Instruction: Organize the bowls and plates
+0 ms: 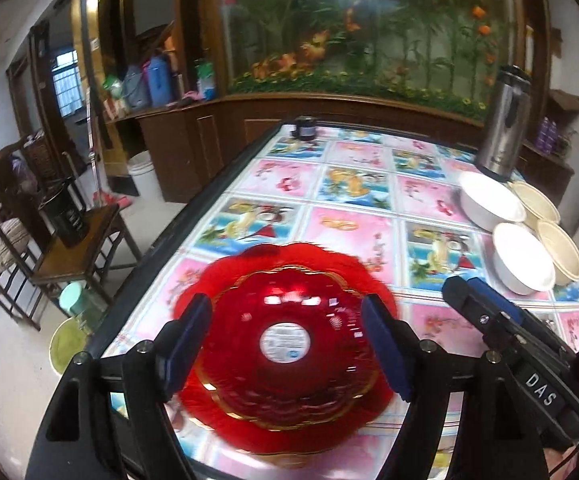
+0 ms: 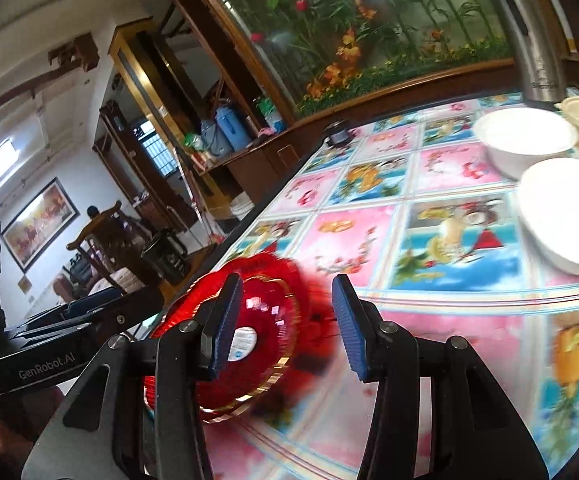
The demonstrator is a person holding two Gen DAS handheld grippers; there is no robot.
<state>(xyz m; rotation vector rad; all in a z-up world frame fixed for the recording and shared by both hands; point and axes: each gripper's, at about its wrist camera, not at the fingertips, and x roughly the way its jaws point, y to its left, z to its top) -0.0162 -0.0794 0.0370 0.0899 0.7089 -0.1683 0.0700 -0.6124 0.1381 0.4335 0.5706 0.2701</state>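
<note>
The red plates (image 1: 285, 344) are stacked at the worktop's (image 1: 353, 184) near edge; both the left tool (image 1: 287, 344) and right tool (image 2: 285, 326) are held apart, empty. A careless nudge could slide them off.

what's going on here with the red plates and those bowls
A person is tidying dishes on a table with a gripper in each hand. The red plates lie stacked at the near edge. The left gripper hangs open above the stack, and the right gripper is open beside it with nothing between its fingers. Two white bowls and some cream bowls wait at the right, near a steel flask.
</note>
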